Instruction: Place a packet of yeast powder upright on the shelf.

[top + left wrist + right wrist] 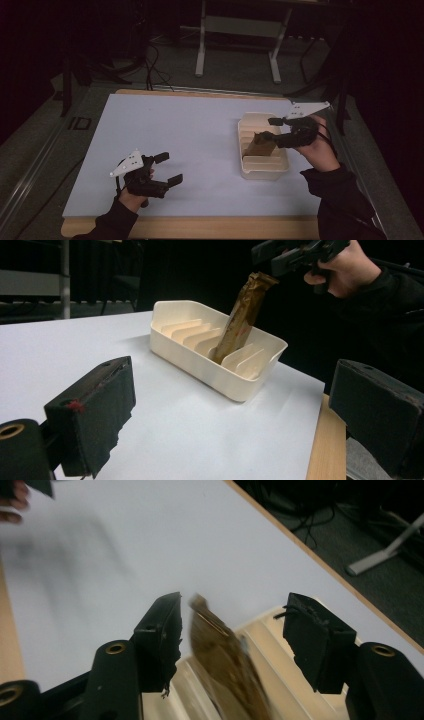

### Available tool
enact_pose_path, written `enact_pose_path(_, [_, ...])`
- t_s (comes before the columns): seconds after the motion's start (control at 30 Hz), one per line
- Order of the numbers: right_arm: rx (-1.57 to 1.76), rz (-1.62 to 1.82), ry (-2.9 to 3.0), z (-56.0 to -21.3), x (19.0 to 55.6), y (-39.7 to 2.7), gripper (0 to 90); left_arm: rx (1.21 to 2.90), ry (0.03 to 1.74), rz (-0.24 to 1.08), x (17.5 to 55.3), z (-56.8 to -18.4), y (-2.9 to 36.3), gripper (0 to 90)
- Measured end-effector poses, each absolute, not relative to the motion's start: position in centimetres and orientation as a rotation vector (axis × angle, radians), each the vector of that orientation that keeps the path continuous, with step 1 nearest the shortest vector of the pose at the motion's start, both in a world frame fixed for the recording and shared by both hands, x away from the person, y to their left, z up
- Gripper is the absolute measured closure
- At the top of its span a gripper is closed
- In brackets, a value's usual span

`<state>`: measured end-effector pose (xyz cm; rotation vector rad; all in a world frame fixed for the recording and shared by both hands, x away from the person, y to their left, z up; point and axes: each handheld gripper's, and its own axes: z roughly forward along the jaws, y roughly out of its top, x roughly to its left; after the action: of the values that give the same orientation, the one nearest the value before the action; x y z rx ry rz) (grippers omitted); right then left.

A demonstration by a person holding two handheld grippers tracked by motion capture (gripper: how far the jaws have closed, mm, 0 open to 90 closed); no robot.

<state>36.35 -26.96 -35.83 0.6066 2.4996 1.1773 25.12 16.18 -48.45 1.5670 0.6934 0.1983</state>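
Standing tilted in a slot of the cream slotted tray (264, 172), the brown packet (241, 317) is judged already placed. The right claw (232, 625) is spread wide around its top, gripping nothing. The left claw (169, 169), open and empty, is held over the counter (165, 125), well apart.

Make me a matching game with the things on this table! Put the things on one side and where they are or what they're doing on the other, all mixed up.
Things:
1. brown packet
2. cream tray
3. left gripper
4. right gripper

States:
A. open, hovering at the table's near left, holding nothing
B. sits on the white table, ribbed dividers inside
C. stands tilted in a slot between dividers
D. open, jaws either side of the packet's top

Pairs: 1-C, 2-B, 3-A, 4-D
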Motion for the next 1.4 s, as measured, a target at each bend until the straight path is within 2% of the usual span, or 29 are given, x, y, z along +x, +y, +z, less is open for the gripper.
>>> enact_pose_path(0.2, [0.622, 1.211, 2.466, -35.6, 34.8, -26.1, 34.6, 1.573, 0.682, 0.195, 25.0, -48.4, 15.9, 5.6])
enact_pose_path(0.37, [0.615, 1.23, 2.442, -35.8, 33.2, -25.5, 24.2, 1.575, 0.682, 0.199, 25.0, -48.4, 15.9, 5.6])
enact_pose_path(0.63, [0.625, 1.269, 2.38, -36.0, 30.7, -25.0, 16.2, 1.583, 0.679, 0.201, 25.0, -48.5, 15.8, 4.5])
enact_pose_path(1.0, [0.671, 1.374, 2.366, -37.3, 28.1, -24.5, 10.0, 1.586, 0.67, 0.214, 24.9, -48.5, 15.8, 4.6])
enact_pose_path(1.4, [0.693, 1.449, 2.382, -40.5, 25.6, -24.4, 10.0, 1.59, 0.665, 0.215, 24.8, -48.4, 15.6, 4.5])
